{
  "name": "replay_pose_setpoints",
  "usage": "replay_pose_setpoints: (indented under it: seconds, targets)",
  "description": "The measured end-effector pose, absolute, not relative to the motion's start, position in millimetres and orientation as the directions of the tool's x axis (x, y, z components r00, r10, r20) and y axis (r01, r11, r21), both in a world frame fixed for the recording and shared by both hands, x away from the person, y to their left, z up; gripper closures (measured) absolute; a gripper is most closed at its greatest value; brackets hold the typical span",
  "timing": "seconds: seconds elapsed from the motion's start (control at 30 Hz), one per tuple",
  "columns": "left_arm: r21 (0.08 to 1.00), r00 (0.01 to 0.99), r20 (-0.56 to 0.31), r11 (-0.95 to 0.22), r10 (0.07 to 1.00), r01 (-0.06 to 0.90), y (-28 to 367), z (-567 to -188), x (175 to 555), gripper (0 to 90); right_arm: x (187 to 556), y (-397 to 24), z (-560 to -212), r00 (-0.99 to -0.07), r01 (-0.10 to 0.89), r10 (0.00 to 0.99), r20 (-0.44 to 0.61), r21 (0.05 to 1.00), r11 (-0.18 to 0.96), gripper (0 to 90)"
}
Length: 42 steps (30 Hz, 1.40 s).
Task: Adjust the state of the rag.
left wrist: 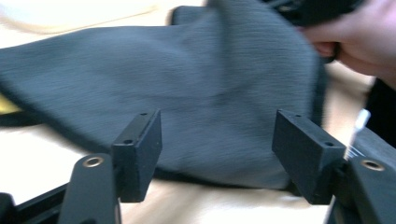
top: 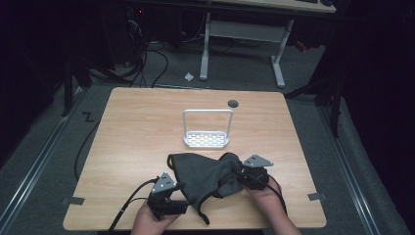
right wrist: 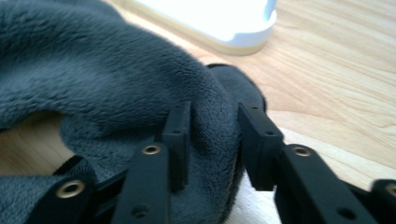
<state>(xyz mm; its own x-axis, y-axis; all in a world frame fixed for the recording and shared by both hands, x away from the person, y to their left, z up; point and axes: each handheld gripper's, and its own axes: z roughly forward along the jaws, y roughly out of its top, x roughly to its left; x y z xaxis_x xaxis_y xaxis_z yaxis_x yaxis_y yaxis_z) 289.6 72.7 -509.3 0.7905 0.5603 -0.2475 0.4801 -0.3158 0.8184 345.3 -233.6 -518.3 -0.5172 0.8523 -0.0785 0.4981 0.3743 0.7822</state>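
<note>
A dark grey cloth (top: 210, 175) lies bunched up on the wooden table (top: 132, 137), in the lower middle of the high view. A thin dark strap hangs from it toward the bottom edge.

The right gripper (top: 247, 175) sits at the cloth's right side, low and right of center. In the right gripper view its jaws are narrow, and a fold of the fuzzy cloth (right wrist: 116, 88) is pinched between them. A hand (top: 266, 198) holds it from below.

The left gripper (top: 169, 200) is at the lower left of the cloth, held by the other hand (top: 149, 223). In the left gripper view its jaws stand wide apart, with the cloth (left wrist: 196, 93) just past them and nothing between them.

A small white rack (top: 207, 132) with a tall loop handle stands behind the cloth, near the middle of the table. A dark round hole (top: 233, 103) is at the table's far edge.
</note>
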Motion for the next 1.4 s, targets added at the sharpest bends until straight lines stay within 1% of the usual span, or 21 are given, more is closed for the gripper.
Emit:
replay_pose_setpoints:
  seconds: [0.2,0.37,0.5,0.57,0.6,0.63,0.67,0.7,0.73,0.77,0.8,0.83,0.9,0.93,0.97,1.0,1.03,1.07,1.13,1.27,1.4]
  targets:
    - [0.811,0.822,-0.219,-0.370,0.526,0.453,56,-516,281,30.3,340,-239,-510,-0.505,0.478,0.861,-0.068,0.808,0.344,62.6]
    - [0.836,0.833,-0.223,-0.341,0.506,0.430,57,-511,277,29.9,336,-240,-505,-0.503,0.465,0.862,-0.067,0.819,0.335,61.2]
    - [0.811,0.823,-0.183,-0.390,0.538,0.436,55,-517,279,31.4,330,-240,-499,-0.501,0.452,0.863,-0.058,0.833,0.318,59.0]
    - [0.797,0.818,-0.178,-0.408,0.547,0.446,55,-522,281,39.2,315,-237,-490,-0.521,0.425,0.852,-0.047,0.851,0.307,57.1]
    - [0.792,0.813,-0.177,-0.410,0.555,0.452,57,-523,282,46.0,309,-234,-487,-0.538,0.411,0.842,-0.047,0.857,0.310,56.4]
    - [0.788,0.806,-0.178,-0.408,0.565,0.461,58,-524,284,46.0,309,-234,-487,-0.538,0.411,0.842,-0.047,0.857,0.310,56.4]
    - [0.784,0.795,-0.182,-0.403,0.578,0.473,60,-525,286,55.2,296,-228,-485,-0.575,0.402,0.817,-0.036,0.858,0.321,54.3]
    - [0.779,0.784,-0.192,-0.394,0.590,0.487,62,-526,288,55.2,296,-228,-485,-0.575,0.402,0.817,-0.036,0.858,0.321,54.3]
    - [0.779,0.774,-0.199,-0.383,0.601,0.497,65,-526,290,60.9,290,-223,-484,-0.596,0.399,0.802,-0.027,0.857,0.325,52.3]
    - [0.777,0.763,-0.201,-0.373,0.615,0.506,68,-527,292,69.9,280,-211,-486,-0.633,0.390,0.774,-0.020,0.855,0.342,47.9]
    - [0.776,0.752,-0.199,-0.367,0.629,0.513,71,-528,294,69.9,280,-211,-486,-0.633,0.390,0.774,-0.020,0.855,0.342,47.9]
    - [0.775,0.743,-0.201,-0.360,0.639,0.519,74,-529,296,75.4,274,-198,-492,-0.668,0.393,0.744,-0.024,0.838,0.380,43.9]
    - [0.776,0.723,-0.210,-0.338,0.659,0.533,80,-530,300,77.1,274,-192,-496,-0.681,0.400,0.732,-0.023,0.826,0.397,43.6]
    - [0.777,0.715,-0.215,-0.327,0.665,0.538,83,-530,302,79.4,277,-180,-507,-0.704,0.421,0.710,-0.032,0.786,0.452,47.5]
    - [0.780,0.708,-0.209,-0.322,0.675,0.537,86,-530,304,80.1,279,-176,-513,-0.714,0.435,0.699,-0.036,0.760,0.484,56.5]
    - [0.783,0.699,-0.199,-0.318,0.687,0.535,90,-529,305,80.1,279,-176,-513,-0.714,0.435,0.699,-0.036,0.760,0.484,56.5]
    - [0.788,0.690,-0.203,-0.303,0.694,0.537,94,-527,307,81.0,279,-172,-519,-0.728,0.429,0.682,-0.076,0.725,0.538,77.4]
    - [0.792,0.681,-0.204,-0.291,0.703,0.537,99,-525,309,81.0,279,-172,-519,-0.728,0.429,0.682,-0.076,0.725,0.538,77.4]
    - [0.803,0.660,-0.214,-0.255,0.721,0.539,110,-520,312,81.3,278,-175,-513,-0.715,0.408,0.691,-0.107,0.738,0.537,82.3]
    - [0.828,0.622,-0.224,-0.189,0.750,0.527,133,-506,315,81.4,275,-198,-488,-0.653,0.353,0.746,-0.132,0.818,0.454,83.2]
    - [0.866,0.610,-0.216,-0.139,0.762,0.480,148,-485,311,81.3,277,-232,-464,-0.567,0.313,0.816,-0.116,0.886,0.343,83.3]
